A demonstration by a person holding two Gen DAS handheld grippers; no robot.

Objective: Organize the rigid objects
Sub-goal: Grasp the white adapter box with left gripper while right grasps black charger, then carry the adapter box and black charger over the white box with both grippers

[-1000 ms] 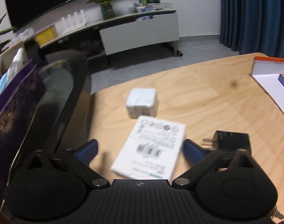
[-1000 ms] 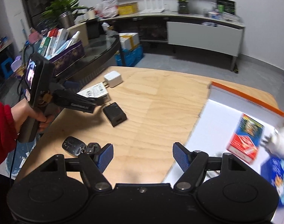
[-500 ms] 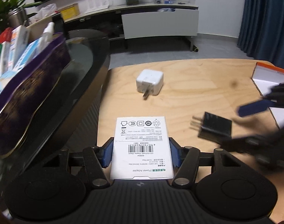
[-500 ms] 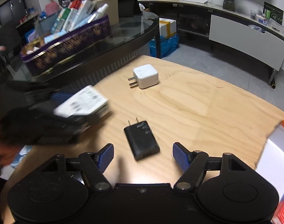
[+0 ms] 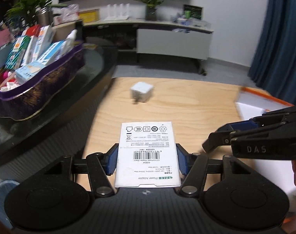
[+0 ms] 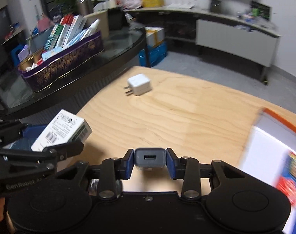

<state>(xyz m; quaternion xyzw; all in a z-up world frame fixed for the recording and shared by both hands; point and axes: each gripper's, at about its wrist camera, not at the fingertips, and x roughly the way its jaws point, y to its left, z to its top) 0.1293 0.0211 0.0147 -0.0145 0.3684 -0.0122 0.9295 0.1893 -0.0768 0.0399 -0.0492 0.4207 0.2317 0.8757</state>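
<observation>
The left gripper [image 5: 147, 160] clamps a flat white barcode-printed cardboard box [image 5: 147, 154], lifted above the round pale wooden table [image 6: 187, 113]. The right gripper [image 6: 150, 162], jaws just closed, pinches a small dark grey USB charger [image 6: 150, 158] above that table. A white cube plug adapter [image 6: 139, 84] lies farther across the table.

White adapter box [image 5: 148, 154] gripped, dark charger [image 6: 150, 158] gripped — white charger [image 6: 139, 84] on table
</observation>
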